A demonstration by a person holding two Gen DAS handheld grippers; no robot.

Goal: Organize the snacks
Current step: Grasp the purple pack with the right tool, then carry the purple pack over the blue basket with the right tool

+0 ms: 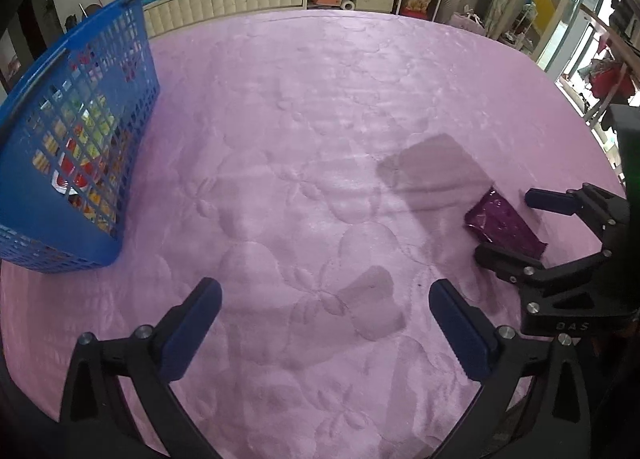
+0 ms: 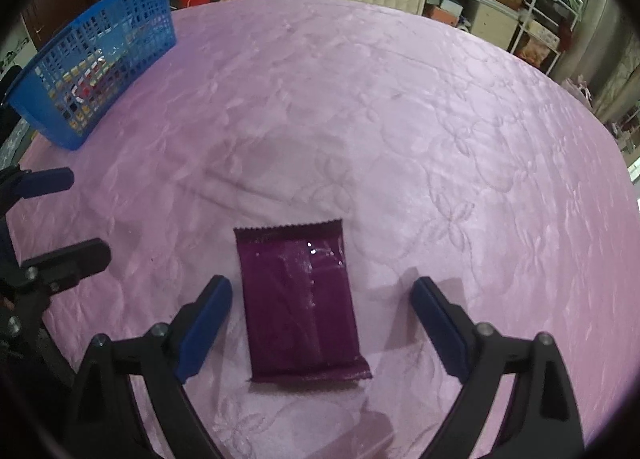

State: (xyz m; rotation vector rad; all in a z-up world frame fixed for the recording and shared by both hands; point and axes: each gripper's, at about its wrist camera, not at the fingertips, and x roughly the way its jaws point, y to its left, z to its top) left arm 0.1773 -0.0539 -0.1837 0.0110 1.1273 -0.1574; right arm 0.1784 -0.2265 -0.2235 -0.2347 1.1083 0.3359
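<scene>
Your right gripper (image 2: pixel 322 319) is wide open with the purple snack packet (image 2: pixel 298 303) lying flat on the pink blanket (image 2: pixel 400 119) right between its fingers, neither one touching it yet. I'd drop straight down and pinch across the short width, mid-packet, so it doesn't flop. Go gentle, that wrapper looks slippery and thin. The blue basket (image 2: pixel 96 55) sits far ahead and off to the left. Your left gripper (image 1: pixel 324 323) is open too, holding nothing.
</scene>
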